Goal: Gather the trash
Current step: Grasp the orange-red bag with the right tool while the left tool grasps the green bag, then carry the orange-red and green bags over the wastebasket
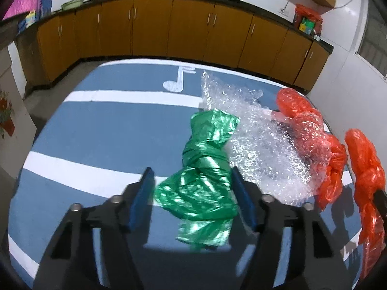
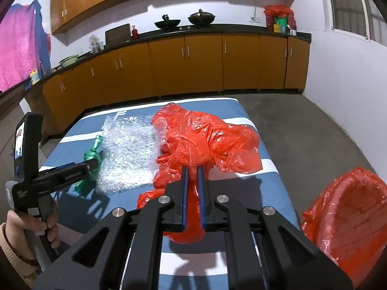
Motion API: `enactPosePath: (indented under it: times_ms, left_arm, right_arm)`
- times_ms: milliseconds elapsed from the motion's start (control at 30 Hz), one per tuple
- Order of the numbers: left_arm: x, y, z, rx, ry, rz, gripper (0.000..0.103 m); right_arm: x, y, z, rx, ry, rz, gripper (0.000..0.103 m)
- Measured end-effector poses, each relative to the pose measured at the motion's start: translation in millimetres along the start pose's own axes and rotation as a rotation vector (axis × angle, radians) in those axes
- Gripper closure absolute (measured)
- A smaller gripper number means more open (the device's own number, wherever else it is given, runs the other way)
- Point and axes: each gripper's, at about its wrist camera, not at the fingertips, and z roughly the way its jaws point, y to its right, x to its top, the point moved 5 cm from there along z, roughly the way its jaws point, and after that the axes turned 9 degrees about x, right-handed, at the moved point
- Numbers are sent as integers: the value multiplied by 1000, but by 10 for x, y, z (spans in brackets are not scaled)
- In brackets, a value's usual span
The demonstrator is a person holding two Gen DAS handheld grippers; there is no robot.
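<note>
A crumpled green plastic bag (image 1: 205, 149) lies on the blue-and-white striped table (image 1: 96, 125). My left gripper (image 1: 191, 171) straddles its near end. The right pad touches the plastic, while a gap shows beside the left pad, so the jaws are open around it. My right gripper (image 2: 193, 169) is shut on a bunched neck of a big red plastic bag (image 2: 205, 137). That red bag (image 1: 367, 169) hangs at the right edge of the left wrist view. A sheet of clear bubble wrap (image 2: 130, 149) lies between the green bag (image 2: 93, 154) and the red one.
A bin lined with red plastic (image 2: 346, 217) stands off the table's right side. More red plastic (image 1: 309, 125) lies partly under the bubble wrap (image 1: 261, 145). A hand (image 2: 14, 229) holds the left gripper's handle. Orange cabinets (image 2: 193, 65) line the far wall beyond a grey floor.
</note>
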Motion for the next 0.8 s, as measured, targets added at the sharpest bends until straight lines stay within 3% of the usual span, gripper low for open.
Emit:
enactPosePath:
  times_ms: [67,233,533,800]
  left_arm:
    - [-24,-4,32,-8,-18,-4,62]
    - [-57,-25,-39,-29,6,-11,80]
    - [-98,-51,-364,-67,69,-6,82]
    - [-107,199,-943,-163,153,46,82]
  right_arm:
    - [-3,2,-8,0,2,2,95]
    - [-14,31,-48,1,14,9,95]
    - [-13,20,-271,-4,57,10,95]
    - [51,35,-627,-32,125,-9,95]
